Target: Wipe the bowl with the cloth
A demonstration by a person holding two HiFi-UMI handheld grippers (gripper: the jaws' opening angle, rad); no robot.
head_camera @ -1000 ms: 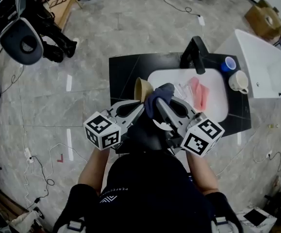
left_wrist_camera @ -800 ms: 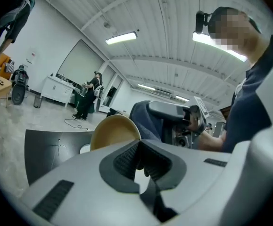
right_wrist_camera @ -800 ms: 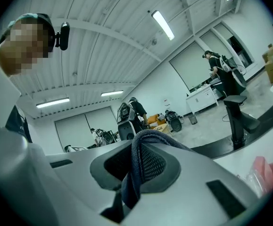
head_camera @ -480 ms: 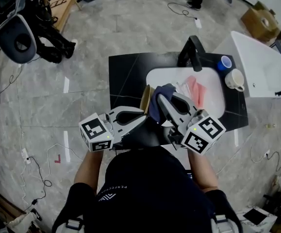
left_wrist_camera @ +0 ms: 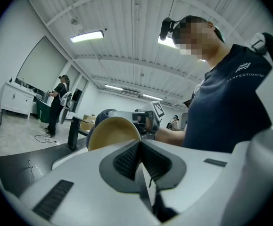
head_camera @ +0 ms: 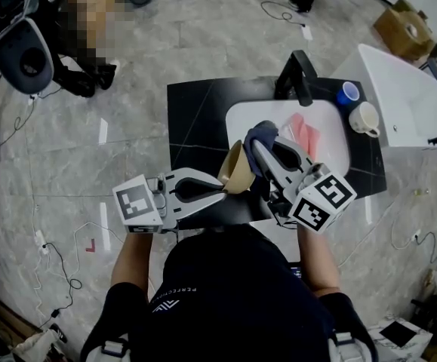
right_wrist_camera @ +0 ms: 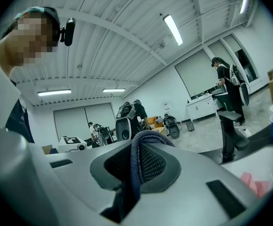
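Jaws of the left gripper (head_camera: 222,188) pinch the rim of the tan bowl (head_camera: 237,173), tipped on its side over the white sink's (head_camera: 241,119) near-left edge. Just right of it, the right gripper (head_camera: 256,149) pinches the dark blue cloth (head_camera: 262,134).

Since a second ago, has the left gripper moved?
Yes. The left gripper has pulled back toward the person, away from the faucet, with the bowl clamped in it.

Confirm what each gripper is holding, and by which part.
Left gripper: tan bowl, pinched at its rim. Right gripper: dark blue cloth, clamped on a bunched fold.
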